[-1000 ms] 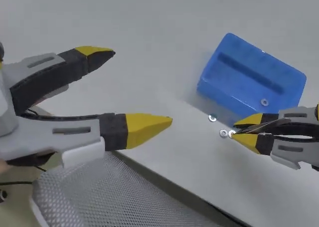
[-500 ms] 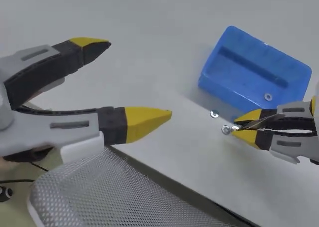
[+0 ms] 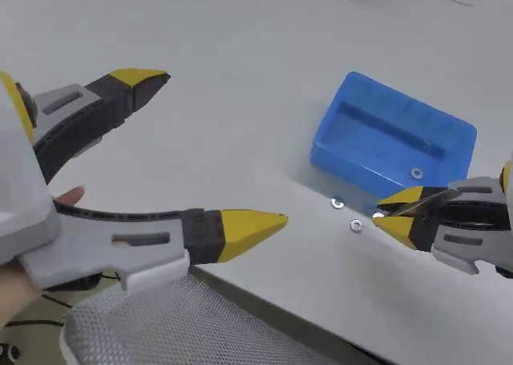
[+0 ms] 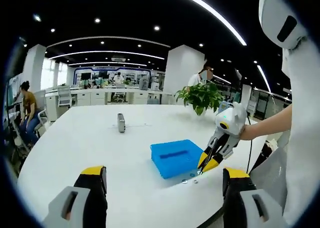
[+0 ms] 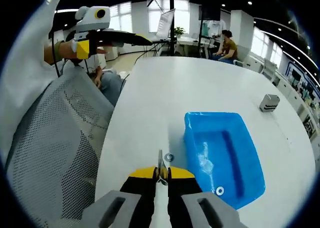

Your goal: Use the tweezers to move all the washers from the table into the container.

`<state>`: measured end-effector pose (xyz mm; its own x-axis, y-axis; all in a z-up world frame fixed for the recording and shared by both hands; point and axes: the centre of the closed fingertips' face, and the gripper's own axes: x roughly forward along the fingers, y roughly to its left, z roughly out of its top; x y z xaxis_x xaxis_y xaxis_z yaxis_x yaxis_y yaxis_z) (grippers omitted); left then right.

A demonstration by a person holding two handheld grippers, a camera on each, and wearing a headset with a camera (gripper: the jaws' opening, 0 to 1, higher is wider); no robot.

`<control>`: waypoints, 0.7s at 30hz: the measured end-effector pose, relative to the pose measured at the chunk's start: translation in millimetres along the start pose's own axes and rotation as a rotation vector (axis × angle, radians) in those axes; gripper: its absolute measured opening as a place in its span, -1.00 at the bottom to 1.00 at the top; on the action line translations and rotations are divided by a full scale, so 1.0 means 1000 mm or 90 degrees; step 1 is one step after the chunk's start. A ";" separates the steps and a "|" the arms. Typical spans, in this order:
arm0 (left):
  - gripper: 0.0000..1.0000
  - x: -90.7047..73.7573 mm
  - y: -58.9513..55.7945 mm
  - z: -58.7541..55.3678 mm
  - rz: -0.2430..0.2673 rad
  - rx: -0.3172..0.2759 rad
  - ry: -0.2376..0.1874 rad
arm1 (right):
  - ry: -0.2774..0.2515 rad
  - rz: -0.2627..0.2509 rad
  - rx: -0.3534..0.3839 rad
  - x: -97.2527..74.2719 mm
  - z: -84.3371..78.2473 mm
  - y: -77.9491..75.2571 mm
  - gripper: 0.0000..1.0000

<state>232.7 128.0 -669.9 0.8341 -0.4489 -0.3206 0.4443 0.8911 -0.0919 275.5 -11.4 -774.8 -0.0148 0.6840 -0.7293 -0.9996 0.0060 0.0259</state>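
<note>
My right gripper (image 3: 398, 212) is shut on thin metal tweezers (image 3: 417, 203), whose tips hover just in front of the blue container (image 3: 393, 136). Two washers (image 3: 337, 203) (image 3: 356, 226) lie on the white table beside the tips. Another washer (image 3: 416, 172) rests inside the container. In the right gripper view the tweezers (image 5: 160, 162) point past a washer (image 5: 169, 158) next to the container (image 5: 222, 155). I cannot tell whether the tips hold anything. My left gripper (image 3: 200, 152) is open and off to the left, far from the washers. The left gripper view shows the container (image 4: 175, 158) and the right gripper (image 4: 212, 160).
A grey mesh chair back (image 3: 160, 325) sits below the table's near edge (image 3: 264, 289). A small grey device (image 4: 121, 123) stands farther back on the table. A potted plant (image 4: 200, 95) and people at desks are in the background.
The head camera has shifted. The tweezers' tips have drawn slightly away from the nearer washer, toward the container. The left gripper stays open at the left.
</note>
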 end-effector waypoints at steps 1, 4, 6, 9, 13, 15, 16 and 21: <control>0.97 0.001 -0.003 0.000 0.000 0.005 -0.003 | -0.001 -0.005 0.009 -0.003 0.001 0.000 -0.92; 0.97 0.004 -0.008 0.000 0.003 0.012 -0.012 | -0.025 -0.023 0.046 -0.012 0.007 -0.003 -0.91; 0.97 0.008 -0.010 -0.003 0.001 0.016 -0.011 | -0.031 -0.035 0.059 -0.018 0.011 -0.007 -0.91; 0.97 0.018 -0.010 -0.010 0.008 0.021 -0.008 | -0.040 -0.051 0.082 -0.026 0.015 -0.013 -0.91; 0.97 0.032 -0.016 -0.025 0.007 0.017 0.008 | -0.049 -0.085 0.110 -0.034 0.021 -0.033 -0.91; 0.97 0.038 -0.022 -0.033 0.001 0.003 0.014 | -0.041 -0.105 0.112 -0.036 0.022 -0.045 -0.91; 0.97 0.039 -0.024 -0.035 -0.003 -0.010 0.018 | -0.040 -0.109 0.115 -0.036 0.023 -0.049 -0.91; 0.97 0.039 -0.020 -0.031 0.004 -0.004 0.000 | -0.028 -0.129 0.146 -0.030 0.020 -0.071 -0.91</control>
<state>246.8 94.8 -709.7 0.8368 -0.4431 -0.3216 0.4369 0.8944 -0.0955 347.0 -17.6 -740.9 0.1907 0.6825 -0.7055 -0.9508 0.3071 0.0401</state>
